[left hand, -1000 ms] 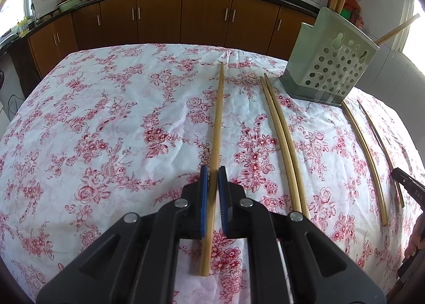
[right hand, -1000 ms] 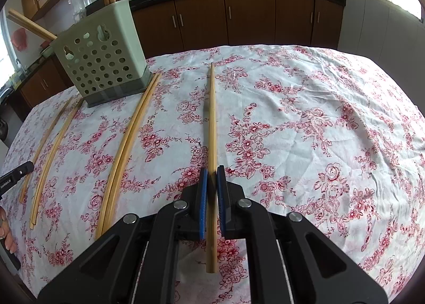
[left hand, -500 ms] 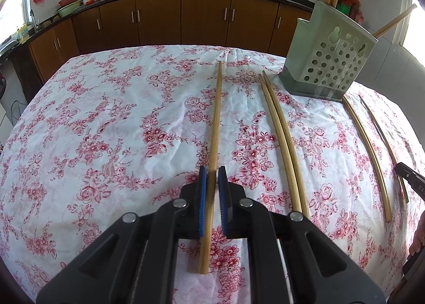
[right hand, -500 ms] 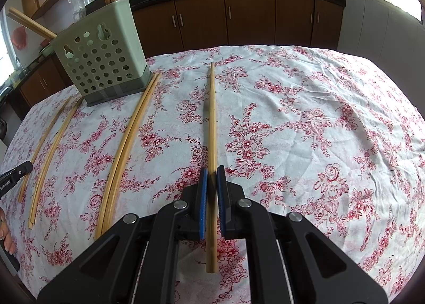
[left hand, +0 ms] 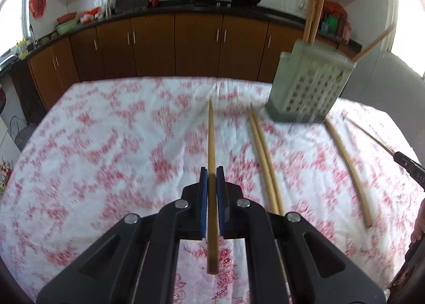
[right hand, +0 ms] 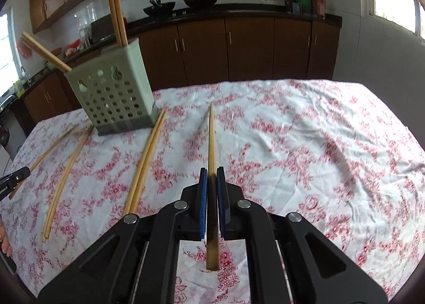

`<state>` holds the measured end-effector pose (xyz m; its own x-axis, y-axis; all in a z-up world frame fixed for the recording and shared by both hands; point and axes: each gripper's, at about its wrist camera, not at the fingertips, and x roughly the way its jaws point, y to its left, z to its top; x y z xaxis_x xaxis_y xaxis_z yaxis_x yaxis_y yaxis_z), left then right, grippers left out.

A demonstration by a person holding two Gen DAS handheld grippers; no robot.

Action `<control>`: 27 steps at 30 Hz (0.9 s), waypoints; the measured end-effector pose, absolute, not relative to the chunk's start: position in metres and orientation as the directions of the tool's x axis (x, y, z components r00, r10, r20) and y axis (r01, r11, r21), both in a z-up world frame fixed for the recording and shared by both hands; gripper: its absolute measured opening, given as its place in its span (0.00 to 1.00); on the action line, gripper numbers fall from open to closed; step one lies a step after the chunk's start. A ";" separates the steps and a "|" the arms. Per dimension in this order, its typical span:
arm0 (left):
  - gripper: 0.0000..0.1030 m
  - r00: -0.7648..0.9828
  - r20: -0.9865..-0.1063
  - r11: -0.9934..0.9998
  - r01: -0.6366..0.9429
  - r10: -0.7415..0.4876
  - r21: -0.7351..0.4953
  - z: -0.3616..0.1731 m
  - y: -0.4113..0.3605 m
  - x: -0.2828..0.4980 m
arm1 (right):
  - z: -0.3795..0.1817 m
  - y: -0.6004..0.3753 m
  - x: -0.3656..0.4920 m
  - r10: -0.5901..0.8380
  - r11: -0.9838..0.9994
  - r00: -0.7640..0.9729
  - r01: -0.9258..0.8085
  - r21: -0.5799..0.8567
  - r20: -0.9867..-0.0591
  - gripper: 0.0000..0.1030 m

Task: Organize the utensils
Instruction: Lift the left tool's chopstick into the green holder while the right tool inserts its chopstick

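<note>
My left gripper point(left hand: 211, 171) is shut on a long wooden chopstick point(left hand: 211, 139) and holds it lifted above the flowered tablecloth, tip pointing forward. My right gripper point(right hand: 211, 171) is shut on another wooden chopstick point(right hand: 211, 139), also raised off the cloth. A pale green perforated utensil holder point(left hand: 308, 86) stands at the far side with several chopsticks upright in it; it also shows in the right wrist view point(right hand: 114, 94). A pair of chopsticks point(left hand: 263, 155) lies on the cloth between the grippers and shows in the right wrist view point(right hand: 146, 155).
Two more chopsticks point(left hand: 348, 168) lie right of the holder in the left wrist view, and left of it in the right wrist view point(right hand: 66, 168). Brown kitchen cabinets point(left hand: 196, 43) run behind the table. The table edge point(right hand: 414, 160) drops off at right.
Both grippers have lifted and tilted up, raising their chopsticks off the cloth. The holder now appears higher and farther in both views.
</note>
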<state>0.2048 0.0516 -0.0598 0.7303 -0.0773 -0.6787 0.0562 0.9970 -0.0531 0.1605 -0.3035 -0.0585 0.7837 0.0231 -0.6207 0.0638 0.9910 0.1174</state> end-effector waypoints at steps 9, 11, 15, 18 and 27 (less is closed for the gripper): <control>0.08 0.831 -0.543 0.991 0.078 -0.125 -0.110 0.012 0.060 0.207 | -0.008 -0.303 0.155 0.014 0.991 0.878 0.052 0.123 -0.478 0.08; 0.08 0.839 -0.528 0.990 0.082 -0.129 -0.111 0.021 0.060 0.209 | 0.000 -0.302 0.155 0.014 0.991 0.890 0.050 0.127 -0.456 0.08; 0.08 0.851 -0.505 0.989 0.102 -0.141 -0.105 0.038 0.060 0.210 | 0.012 -0.301 0.159 0.013 0.991 0.906 0.046 0.128 -0.424 0.07; 0.08 0.857 -0.491 0.988 0.126 -0.155 -0.093 0.051 0.055 0.207 | 0.026 -0.302 0.157 0.028 0.989 0.916 0.031 0.141 -0.400 0.07; 0.08 0.842 -0.434 0.947 0.287 -0.321 -0.146 0.103 0.023 0.184 | 0.096 -0.293 0.139 0.220 0.959 0.938 -0.157 0.235 -0.269 0.07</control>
